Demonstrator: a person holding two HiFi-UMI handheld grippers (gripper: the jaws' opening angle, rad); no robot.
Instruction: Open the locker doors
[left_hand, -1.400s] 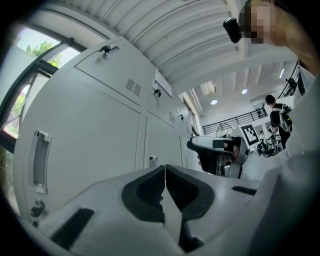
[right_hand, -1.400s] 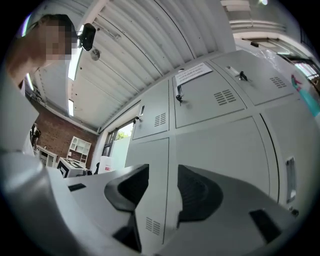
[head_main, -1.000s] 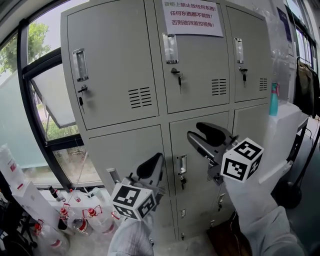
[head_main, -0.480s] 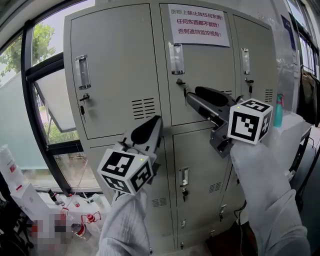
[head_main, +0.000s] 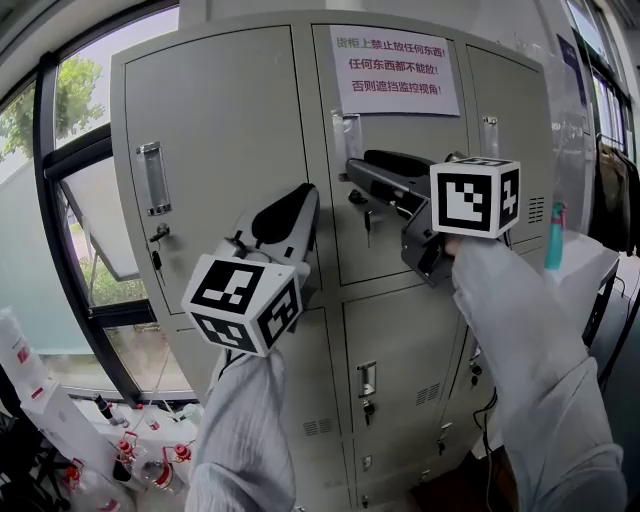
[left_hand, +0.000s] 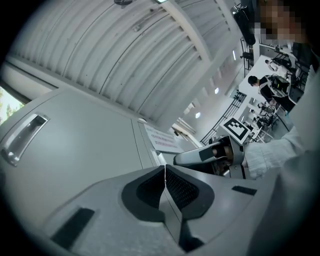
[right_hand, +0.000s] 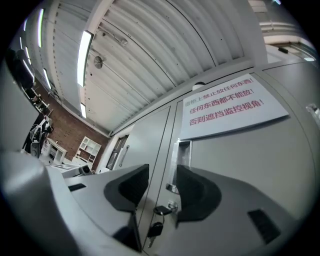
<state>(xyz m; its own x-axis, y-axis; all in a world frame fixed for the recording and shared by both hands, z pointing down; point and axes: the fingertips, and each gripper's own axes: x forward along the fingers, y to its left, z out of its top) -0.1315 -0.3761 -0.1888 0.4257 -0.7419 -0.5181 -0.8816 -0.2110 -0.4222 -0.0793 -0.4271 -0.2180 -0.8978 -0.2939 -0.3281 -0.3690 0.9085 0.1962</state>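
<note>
At the middle locker door (head_main: 372, 255), my right gripper (head_main: 355, 168) had fingers apart, left gripper (head_main: 303, 200) together; stiff, light steel, I judged: pull its handle (right_hand: 181, 152).

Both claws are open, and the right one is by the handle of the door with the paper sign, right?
Not both. The left claw is shut tight, as the left gripper view shows. The right claw is open by that door handle.
</note>
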